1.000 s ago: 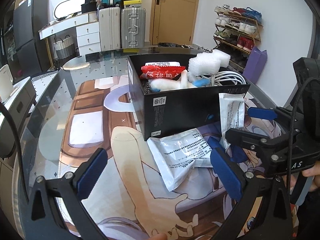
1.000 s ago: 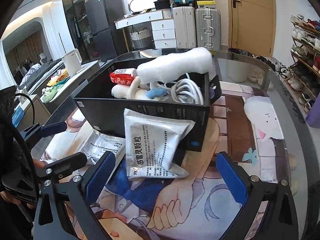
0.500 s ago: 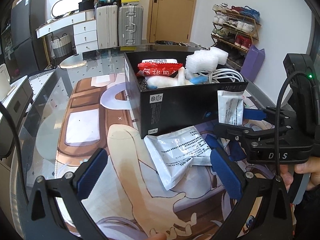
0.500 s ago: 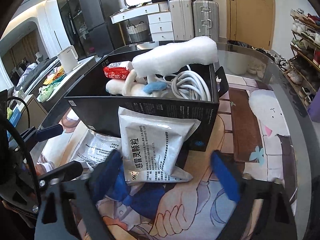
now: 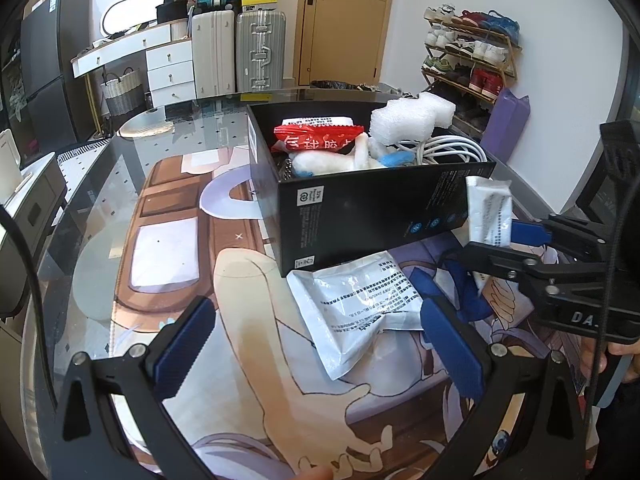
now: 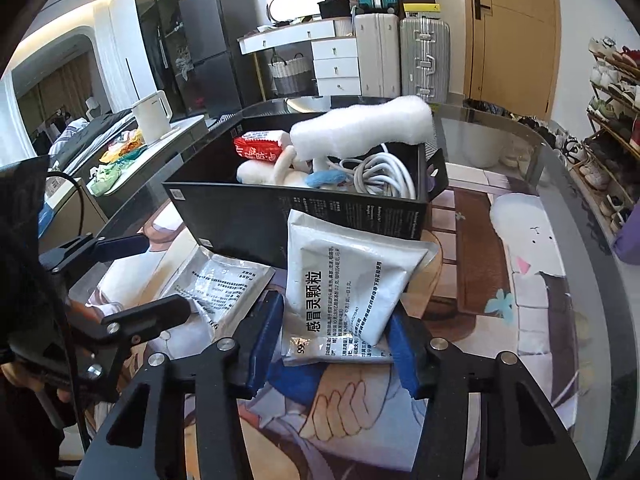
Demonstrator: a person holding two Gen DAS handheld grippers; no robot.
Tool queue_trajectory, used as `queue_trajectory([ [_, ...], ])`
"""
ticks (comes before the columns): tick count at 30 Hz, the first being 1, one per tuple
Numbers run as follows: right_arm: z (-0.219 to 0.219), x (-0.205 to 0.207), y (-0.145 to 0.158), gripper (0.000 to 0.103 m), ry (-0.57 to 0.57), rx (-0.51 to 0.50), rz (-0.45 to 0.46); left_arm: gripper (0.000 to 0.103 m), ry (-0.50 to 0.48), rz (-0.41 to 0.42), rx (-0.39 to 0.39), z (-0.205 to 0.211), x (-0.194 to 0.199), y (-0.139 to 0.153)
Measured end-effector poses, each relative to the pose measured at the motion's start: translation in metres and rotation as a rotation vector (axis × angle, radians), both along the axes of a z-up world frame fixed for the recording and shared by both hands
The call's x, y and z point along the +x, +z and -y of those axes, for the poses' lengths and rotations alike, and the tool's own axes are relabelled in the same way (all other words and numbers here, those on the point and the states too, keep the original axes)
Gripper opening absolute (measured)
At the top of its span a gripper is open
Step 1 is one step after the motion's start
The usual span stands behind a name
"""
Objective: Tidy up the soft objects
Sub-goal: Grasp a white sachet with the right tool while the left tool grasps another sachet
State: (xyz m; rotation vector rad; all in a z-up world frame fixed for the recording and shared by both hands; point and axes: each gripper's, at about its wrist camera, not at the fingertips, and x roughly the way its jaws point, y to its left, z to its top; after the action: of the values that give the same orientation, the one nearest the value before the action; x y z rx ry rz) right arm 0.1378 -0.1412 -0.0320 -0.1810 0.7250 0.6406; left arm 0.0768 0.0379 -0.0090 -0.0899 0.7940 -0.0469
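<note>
A black box (image 5: 372, 208) (image 6: 256, 216) on the table holds a red snack bag (image 5: 316, 138), white foam (image 5: 408, 118) (image 6: 360, 128), a plush toy and a white cable (image 6: 384, 172). A silver medicine pouch (image 6: 344, 292) leans on the box front; my right gripper (image 6: 332, 340) is shut on its lower edge. It also shows in the left wrist view (image 5: 488, 212). A second silver pouch (image 5: 356, 304) (image 6: 224, 284) lies flat by the box. My left gripper (image 5: 320, 344) is open, with this pouch between its fingers.
The table (image 5: 100, 216) has a glass top over a cartoon mat. Suitcases (image 5: 256, 52), a white dresser and a shoe rack (image 5: 468, 60) stand behind it. A white kettle (image 6: 152, 116) sits on a side counter at the left.
My right gripper has moved in and closed from wide open onto the leaning pouch's lower edge. My left gripper has stayed open over the flat pouch.
</note>
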Motion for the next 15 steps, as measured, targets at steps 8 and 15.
queue_trajectory([
  [8, 0.011, -0.003, 0.012, 0.051, 0.001, 0.020, 0.024, 0.103, 0.029, -0.043, -0.002, 0.004, 0.005, 0.000],
  [15, 0.021, -0.005, 0.020, 0.051, -0.004, 0.043, 0.031, 0.103, 0.038, -0.088, -0.033, 0.016, 0.015, -0.002],
])
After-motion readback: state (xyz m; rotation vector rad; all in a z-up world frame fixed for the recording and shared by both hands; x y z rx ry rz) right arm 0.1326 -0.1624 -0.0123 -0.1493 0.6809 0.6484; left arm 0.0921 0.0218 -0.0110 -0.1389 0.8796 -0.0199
